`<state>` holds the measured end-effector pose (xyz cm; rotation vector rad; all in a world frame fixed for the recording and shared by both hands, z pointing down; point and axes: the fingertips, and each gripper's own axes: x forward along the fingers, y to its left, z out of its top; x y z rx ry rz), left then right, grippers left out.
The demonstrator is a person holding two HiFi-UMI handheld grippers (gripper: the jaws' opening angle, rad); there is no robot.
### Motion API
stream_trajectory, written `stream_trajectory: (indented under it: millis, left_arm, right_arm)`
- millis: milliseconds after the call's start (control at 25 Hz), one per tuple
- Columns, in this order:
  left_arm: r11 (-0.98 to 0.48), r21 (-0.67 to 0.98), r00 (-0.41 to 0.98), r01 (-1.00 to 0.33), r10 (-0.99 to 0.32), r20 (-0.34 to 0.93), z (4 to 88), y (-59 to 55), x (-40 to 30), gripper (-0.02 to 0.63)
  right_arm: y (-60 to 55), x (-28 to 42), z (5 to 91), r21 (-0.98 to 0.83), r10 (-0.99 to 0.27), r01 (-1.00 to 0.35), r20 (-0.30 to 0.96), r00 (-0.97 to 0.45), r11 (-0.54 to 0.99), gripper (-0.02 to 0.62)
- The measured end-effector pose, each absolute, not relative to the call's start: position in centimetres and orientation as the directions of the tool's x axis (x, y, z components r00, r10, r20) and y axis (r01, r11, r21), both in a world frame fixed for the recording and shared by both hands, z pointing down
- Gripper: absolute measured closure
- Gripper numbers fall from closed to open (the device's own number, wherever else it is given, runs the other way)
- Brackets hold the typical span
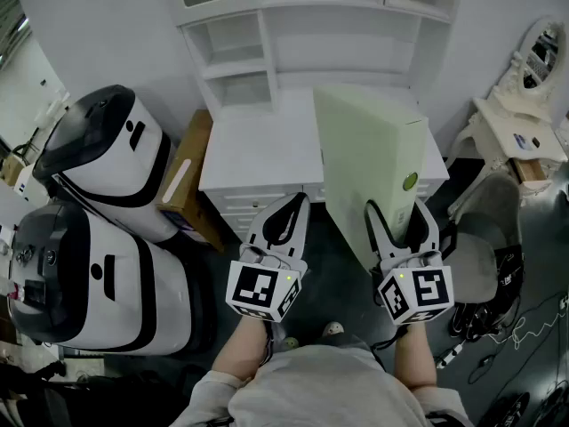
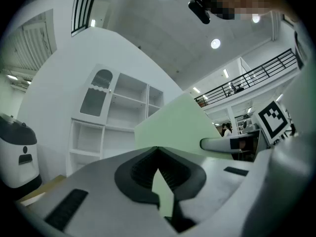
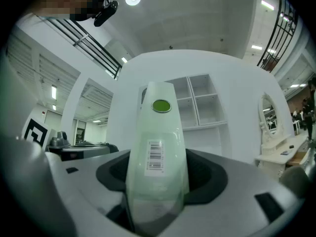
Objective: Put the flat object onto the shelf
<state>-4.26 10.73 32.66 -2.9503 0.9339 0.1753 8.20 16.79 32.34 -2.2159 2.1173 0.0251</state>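
The flat object [image 1: 369,163] is a pale green box file with a green dot and a barcode on its narrow edge. It stands upright on edge above the white desk's [image 1: 258,149] right part. My right gripper [image 1: 397,212] is shut on its near edge, a jaw on each broad side. In the right gripper view the flat object [image 3: 157,147] fills the gap between the jaws of the right gripper [image 3: 157,169]. My left gripper [image 1: 299,201] hangs just left of it, shut and empty. The left gripper view shows the left gripper [image 2: 157,149] with jaws meeting and the flat object [image 2: 173,125] beyond. The white shelf unit [image 1: 240,52] rises behind the desk.
Two white-and-black machines [image 1: 107,158] [image 1: 89,278] stand at the left beside a cardboard box [image 1: 187,181]. A white dressing table with a mirror [image 1: 524,87] and a grey stool [image 1: 480,256] are at the right. Cables [image 1: 524,336] lie on the floor.
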Motion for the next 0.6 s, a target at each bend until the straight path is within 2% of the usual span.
stream_trajectory:
  millis: [600]
  left_arm:
    - [-0.826,-0.004,0.82,-0.564,-0.559,-0.124,32.3,8.9,-3.5,0.591]
  right_arm:
    - [15.2,8.5,32.0,-0.04,-0.996,-0.998,-0.074,0.057,-0.054,0.308]
